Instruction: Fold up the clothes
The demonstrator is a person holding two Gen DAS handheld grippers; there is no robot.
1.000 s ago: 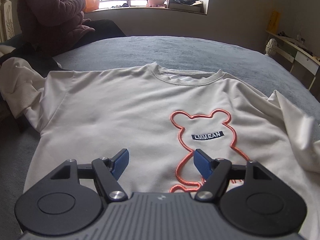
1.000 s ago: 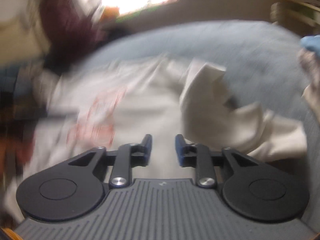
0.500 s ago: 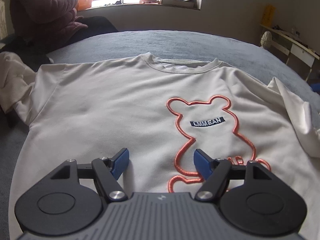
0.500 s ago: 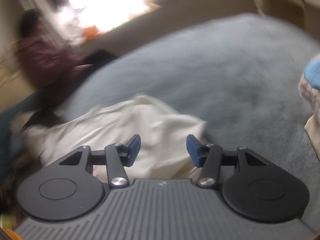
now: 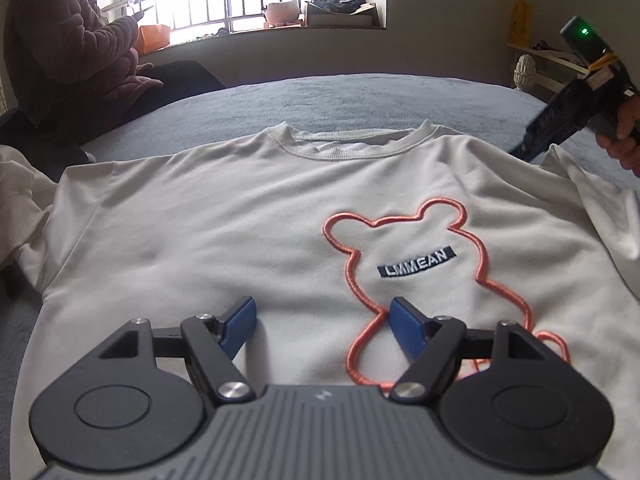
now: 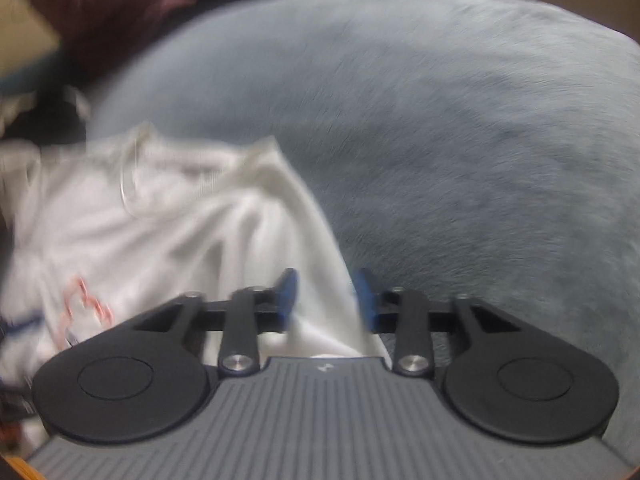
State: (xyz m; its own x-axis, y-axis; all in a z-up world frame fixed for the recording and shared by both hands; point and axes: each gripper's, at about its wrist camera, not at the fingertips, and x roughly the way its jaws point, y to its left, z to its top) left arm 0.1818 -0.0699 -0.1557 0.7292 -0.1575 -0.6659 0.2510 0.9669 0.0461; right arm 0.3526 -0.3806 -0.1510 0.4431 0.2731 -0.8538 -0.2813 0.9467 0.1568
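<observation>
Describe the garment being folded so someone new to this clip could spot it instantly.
On the grey-blue bed, spread flat and face up before the open left gripper, lies a cream sweatshirt. An orange bear outline stitched on its chest, with a small dark name patch inside, marks it out.

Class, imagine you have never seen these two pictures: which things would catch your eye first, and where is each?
First comes the white sweatshirt spread flat on the grey bed, its orange bear outline on the chest. The open left gripper hovers over its lower part. At the sweatshirt's right edge the right gripper straddles a sleeve fold, jaws apart.
</observation>
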